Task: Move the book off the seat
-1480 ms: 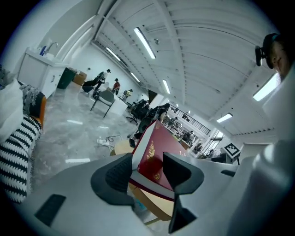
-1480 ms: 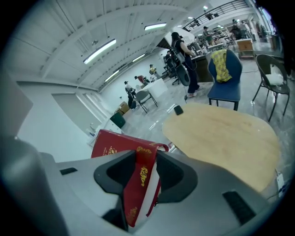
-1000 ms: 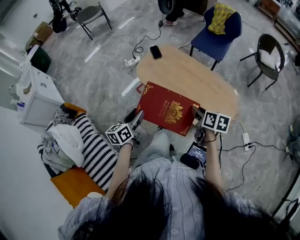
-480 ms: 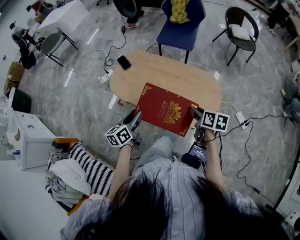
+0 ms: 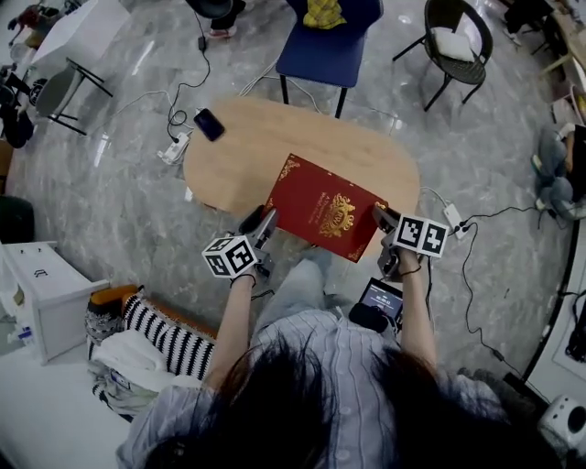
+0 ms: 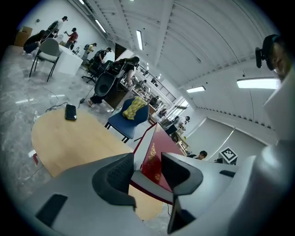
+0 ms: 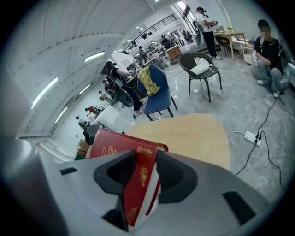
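Since left gripper [image 5: 266, 222] and right gripper [image 5: 383, 218] pinch only the book's [image 5: 325, 211] corners, it may sag and slip.

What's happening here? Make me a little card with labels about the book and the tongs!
Book: red with gold print, held over the near edge of the table
Left tongs: shut on the book's left corner
Right tongs: shut on its right corner
Table: light wood, rounded
Phone: black, on the table's far left
Chair: blue, behind the table, with a yellow cloth on it
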Action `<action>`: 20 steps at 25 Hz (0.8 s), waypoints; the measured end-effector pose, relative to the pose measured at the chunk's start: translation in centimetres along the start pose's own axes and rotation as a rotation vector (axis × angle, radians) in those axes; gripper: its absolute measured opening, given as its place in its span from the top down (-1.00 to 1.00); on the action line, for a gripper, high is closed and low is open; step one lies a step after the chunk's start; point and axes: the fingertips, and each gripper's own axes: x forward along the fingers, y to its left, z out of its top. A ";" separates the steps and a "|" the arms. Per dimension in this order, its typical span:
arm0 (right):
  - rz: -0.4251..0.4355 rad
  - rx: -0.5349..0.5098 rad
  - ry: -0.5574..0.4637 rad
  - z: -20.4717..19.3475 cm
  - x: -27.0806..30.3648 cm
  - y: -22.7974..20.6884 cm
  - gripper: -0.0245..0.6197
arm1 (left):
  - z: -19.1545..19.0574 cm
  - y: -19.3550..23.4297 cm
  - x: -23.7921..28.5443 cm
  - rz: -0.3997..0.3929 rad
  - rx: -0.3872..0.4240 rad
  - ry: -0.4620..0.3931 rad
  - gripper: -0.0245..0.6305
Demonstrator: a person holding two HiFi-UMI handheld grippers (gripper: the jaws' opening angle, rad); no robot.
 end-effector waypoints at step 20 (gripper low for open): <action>-0.130 0.096 0.174 1.8 13.1 -8.9 0.48 | -4.3 11.2 13.8 -0.035 -0.099 0.182 0.38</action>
